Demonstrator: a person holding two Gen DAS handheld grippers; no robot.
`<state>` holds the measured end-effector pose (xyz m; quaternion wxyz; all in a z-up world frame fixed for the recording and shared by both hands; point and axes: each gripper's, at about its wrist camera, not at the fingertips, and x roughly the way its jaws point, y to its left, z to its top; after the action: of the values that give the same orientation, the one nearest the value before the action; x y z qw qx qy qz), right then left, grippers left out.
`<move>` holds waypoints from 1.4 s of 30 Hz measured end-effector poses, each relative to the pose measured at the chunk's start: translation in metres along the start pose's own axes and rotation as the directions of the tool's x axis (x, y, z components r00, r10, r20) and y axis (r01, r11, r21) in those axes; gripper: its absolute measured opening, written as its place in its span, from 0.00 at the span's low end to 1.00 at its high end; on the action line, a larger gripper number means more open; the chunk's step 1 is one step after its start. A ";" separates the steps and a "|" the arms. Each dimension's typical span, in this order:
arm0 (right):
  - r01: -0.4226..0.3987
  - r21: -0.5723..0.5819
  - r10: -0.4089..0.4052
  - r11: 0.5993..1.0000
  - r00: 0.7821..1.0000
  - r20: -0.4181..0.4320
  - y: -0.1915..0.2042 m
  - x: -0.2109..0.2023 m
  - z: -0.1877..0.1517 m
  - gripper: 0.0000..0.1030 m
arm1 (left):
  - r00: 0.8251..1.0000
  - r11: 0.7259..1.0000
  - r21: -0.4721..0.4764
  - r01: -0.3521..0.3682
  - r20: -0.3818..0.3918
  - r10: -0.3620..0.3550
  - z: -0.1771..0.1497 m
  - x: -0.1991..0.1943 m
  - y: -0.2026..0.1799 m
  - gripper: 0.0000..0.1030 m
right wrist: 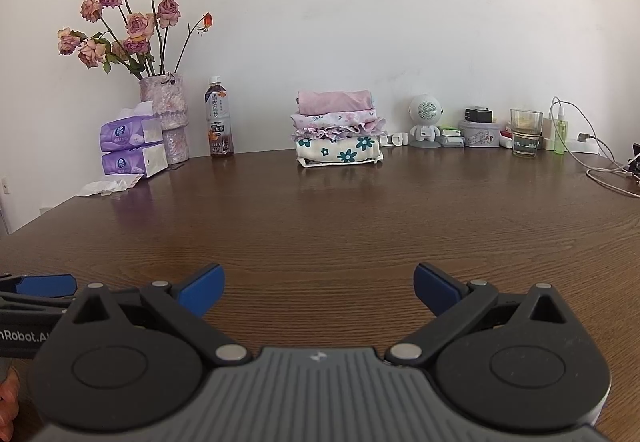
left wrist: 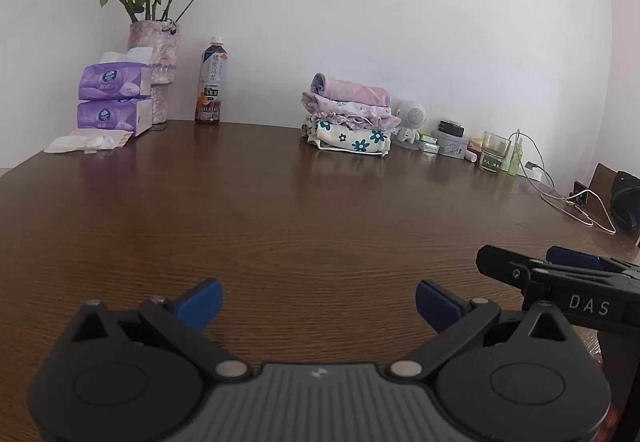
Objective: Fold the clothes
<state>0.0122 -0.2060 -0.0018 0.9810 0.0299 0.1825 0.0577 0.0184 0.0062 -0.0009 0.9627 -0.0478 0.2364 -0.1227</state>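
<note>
A stack of folded clothes (left wrist: 350, 114) (right wrist: 338, 128) rests at the back of the brown wooden table (left wrist: 300, 222) (right wrist: 320, 222), pink on top and a cream piece with teal flowers at the bottom. My left gripper (left wrist: 318, 302) is open over bare wood near the front, holding nothing. My right gripper (right wrist: 318, 288) is open too, with only wood between its blue pads. Each gripper shows at the edge of the other's view: the right gripper (left wrist: 560, 274) at the lower right, the left gripper (right wrist: 40, 288) at the lower left. Both are far from the stack.
At the back left stand a vase of dried roses (right wrist: 164, 114), two purple tissue packs (right wrist: 132, 154), loose tissues (right wrist: 108, 186) and a tea bottle (right wrist: 220, 122). Back right: a white robot-shaped speaker (right wrist: 424, 118), a tin (right wrist: 480, 134), a glass (right wrist: 526, 132), a spray bottle (right wrist: 560, 134), cables (right wrist: 608, 170).
</note>
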 end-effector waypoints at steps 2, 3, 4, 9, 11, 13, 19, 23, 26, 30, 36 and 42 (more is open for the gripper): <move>0.000 0.000 0.000 1.000 1.000 0.001 0.000 0.000 0.000 1.00 | 1.000 1.000 0.003 0.000 -0.008 0.000 0.000 0.001 -0.001 1.00; 0.000 0.001 0.000 1.000 1.000 0.001 0.000 0.000 0.000 1.00 | 1.000 1.000 0.006 0.000 -0.009 0.000 0.000 0.001 -0.001 1.00; 0.000 0.001 0.000 1.000 1.000 0.001 0.000 -0.001 0.000 1.00 | 1.000 1.000 0.007 0.001 -0.008 -0.001 0.000 0.001 -0.001 1.00; -0.001 0.002 0.001 1.000 1.000 0.001 0.000 0.000 0.000 1.00 | 1.000 1.000 0.002 0.005 -0.012 -0.005 0.000 0.002 -0.001 1.00; -0.001 0.003 0.001 1.000 1.000 0.001 0.000 0.000 0.000 1.00 | 1.000 1.000 0.004 0.007 -0.012 -0.007 0.000 0.002 -0.001 1.00; -0.001 0.003 0.001 1.000 1.000 0.000 0.000 0.000 0.000 1.00 | 1.000 1.000 0.005 0.008 -0.012 -0.008 0.000 0.001 -0.001 1.00; 0.000 0.003 0.000 1.000 1.000 -0.001 0.001 0.001 0.001 1.00 | 1.000 1.000 0.007 0.013 -0.014 -0.013 0.000 0.002 -0.002 1.00; 0.001 0.003 -0.001 1.000 1.000 -0.001 0.001 0.001 0.001 1.00 | 1.000 1.000 0.006 0.014 -0.014 -0.014 0.000 0.002 -0.001 1.00; 0.001 0.004 -0.001 1.000 1.000 0.000 0.001 0.000 0.001 1.00 | 1.000 1.000 0.004 0.014 -0.014 -0.013 0.000 0.002 -0.002 1.00; 0.002 0.004 -0.002 1.000 1.000 0.001 0.001 0.000 0.001 1.00 | 1.000 1.000 0.000 0.017 -0.016 -0.017 0.000 0.002 -0.001 1.00; 0.007 0.002 -0.007 1.000 1.000 -0.003 0.001 0.001 0.001 1.00 | 1.000 0.999 -0.025 0.021 -0.017 -0.022 0.000 0.002 0.003 1.00; 0.018 0.009 -0.018 1.000 1.000 0.002 0.001 0.000 0.001 1.00 | 1.000 0.999 -0.044 0.003 -0.021 -0.004 0.001 0.004 0.005 1.00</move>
<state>0.0129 -0.2050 -0.0009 0.9816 0.0326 0.1821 0.0482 0.0229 0.0099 -0.0022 0.9586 -0.0679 0.2492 -0.1195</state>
